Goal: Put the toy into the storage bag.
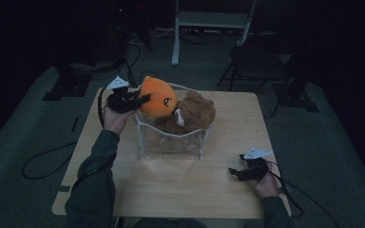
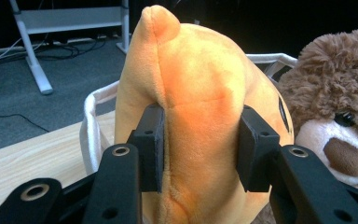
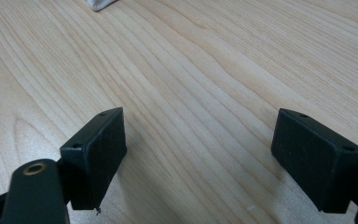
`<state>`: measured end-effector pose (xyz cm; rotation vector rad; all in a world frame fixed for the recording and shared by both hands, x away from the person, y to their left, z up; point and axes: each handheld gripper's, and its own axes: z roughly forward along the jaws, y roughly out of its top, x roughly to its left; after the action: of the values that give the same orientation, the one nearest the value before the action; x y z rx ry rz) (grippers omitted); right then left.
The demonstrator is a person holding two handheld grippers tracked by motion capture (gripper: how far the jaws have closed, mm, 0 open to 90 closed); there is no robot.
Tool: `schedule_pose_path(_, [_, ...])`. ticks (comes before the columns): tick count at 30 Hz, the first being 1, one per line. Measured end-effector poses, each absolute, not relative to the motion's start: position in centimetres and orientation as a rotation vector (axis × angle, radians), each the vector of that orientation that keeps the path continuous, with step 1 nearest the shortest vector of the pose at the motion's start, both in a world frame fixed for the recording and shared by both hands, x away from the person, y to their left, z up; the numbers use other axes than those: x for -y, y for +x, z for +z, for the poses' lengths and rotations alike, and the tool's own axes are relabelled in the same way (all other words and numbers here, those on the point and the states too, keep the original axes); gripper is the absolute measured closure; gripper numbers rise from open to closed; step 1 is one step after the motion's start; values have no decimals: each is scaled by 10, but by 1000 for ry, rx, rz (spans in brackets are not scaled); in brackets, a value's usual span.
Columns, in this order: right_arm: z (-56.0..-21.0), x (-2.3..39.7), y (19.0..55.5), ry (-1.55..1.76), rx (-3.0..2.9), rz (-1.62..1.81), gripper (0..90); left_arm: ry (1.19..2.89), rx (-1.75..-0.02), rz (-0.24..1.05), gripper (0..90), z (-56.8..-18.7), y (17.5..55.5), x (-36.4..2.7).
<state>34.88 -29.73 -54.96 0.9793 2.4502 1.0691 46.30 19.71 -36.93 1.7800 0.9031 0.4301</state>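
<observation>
**Orange plush pinched at the basket's edge**

My left tongs are clenched on the orange plush toy: both black pads press into its soft sides, and the fabric dents in around them. I hold the toy upright, its pointed tip uppermost, at the left rim of the clear basket, which stands on the middle of the wooden bench. Just beside the orange toy, on its right, a brown teddy bear sits in the basket, the two touching or nearly so.

My right tongs are released, the pads standing wide apart with nothing between them, low over bare wood near the bench's right front corner, well apart from the basket.
</observation>
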Motion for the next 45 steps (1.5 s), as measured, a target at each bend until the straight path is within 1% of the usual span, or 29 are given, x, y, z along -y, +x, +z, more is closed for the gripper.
schedule_pose_path(17, [-550,297,349,979,-2450,1069,170,1807,-893,437,583,-369,462,-194])
schedule_pose_path(36, [-550,297,349,979,-2450,1069,170,1813,-928,438,575,-373,465,-195])
schedule_pose_path(45, [-550,297,349,979,-2450,1069,170,1825,-937,428,554,-373,466,-196])
